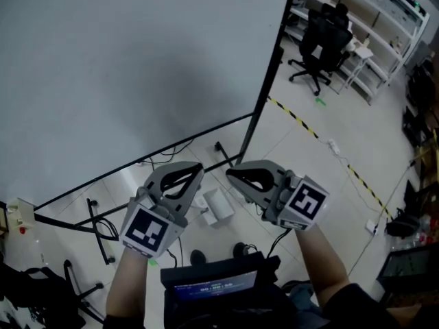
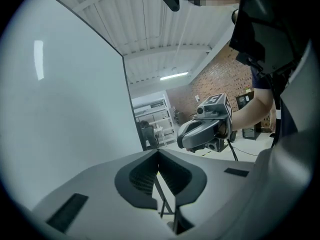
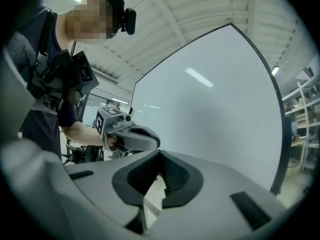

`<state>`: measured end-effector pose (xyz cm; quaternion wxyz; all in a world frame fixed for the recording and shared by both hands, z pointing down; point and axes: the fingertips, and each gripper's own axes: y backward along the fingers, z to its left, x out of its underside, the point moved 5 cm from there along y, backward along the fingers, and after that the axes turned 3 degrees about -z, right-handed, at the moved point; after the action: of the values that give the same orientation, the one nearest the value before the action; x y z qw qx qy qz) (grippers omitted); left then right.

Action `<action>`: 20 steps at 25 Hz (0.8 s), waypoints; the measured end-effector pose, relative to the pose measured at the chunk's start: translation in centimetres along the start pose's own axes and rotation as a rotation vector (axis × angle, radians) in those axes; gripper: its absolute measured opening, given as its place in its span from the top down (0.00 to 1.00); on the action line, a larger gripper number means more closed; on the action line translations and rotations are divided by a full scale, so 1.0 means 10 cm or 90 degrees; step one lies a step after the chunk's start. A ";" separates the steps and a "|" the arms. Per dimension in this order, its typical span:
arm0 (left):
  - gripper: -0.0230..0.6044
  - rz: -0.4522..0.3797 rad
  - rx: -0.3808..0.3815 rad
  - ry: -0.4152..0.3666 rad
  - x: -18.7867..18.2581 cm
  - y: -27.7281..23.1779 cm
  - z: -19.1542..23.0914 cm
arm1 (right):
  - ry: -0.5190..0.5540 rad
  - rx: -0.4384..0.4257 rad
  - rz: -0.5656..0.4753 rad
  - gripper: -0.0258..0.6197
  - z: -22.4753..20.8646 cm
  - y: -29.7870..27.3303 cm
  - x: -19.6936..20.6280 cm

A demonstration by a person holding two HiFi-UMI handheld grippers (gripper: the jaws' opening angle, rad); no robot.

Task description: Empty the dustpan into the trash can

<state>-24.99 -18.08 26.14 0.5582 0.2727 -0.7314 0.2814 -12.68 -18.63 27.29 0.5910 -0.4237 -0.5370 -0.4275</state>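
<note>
Holding nothing, jaws together, left hand-held gripper (image 1: pixel 199 169) beside right hand-held gripper (image 1: pixel 230 174), white panel (image 1: pixel 137 67) ahead, perhaps a whiteboard

I see both tools in the same pale grey: the left gripper (image 1: pixel 197 168) and the right gripper (image 1: pixel 230 174). Each carries a marker cube (image 1: pixel 146 229) printed with black squares on white. In the left gripper view its fingers (image 2: pixel 100 184) are light grey with a dark, ribbed lining (image 2: pixel 142 176).

The big panel (image 1: pixel 137 67) reads a flat bluish white, edged by a black frame (image 1: pixel 269 81). The floor (image 1: pixel 357 132) is pale tile, crossed by yellow-and-black striped tape (image 1: pixel 295 115). The office chair (image 1: pixel 322 40) is black and the shelving (image 1: pixel 374 9) white. The brick wall (image 2: pixel 220 81) is reddish brown, and the small screen (image 1: pixel 216 286) glows blue.
</note>
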 end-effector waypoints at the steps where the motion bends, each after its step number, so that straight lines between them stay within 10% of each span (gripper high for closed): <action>1: 0.97 -0.009 0.004 0.004 -0.01 0.06 0.05 | 0.003 0.008 0.002 0.95 0.04 -0.07 -0.02; 20: 0.97 -0.150 0.151 0.010 -0.36 0.09 -0.27 | 0.041 0.232 0.091 0.95 0.62 0.55 -0.26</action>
<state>-23.08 -15.20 23.16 0.5571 0.4183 -0.6513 0.3007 -9.22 -11.07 24.82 0.7036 -0.3331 -0.5548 -0.2937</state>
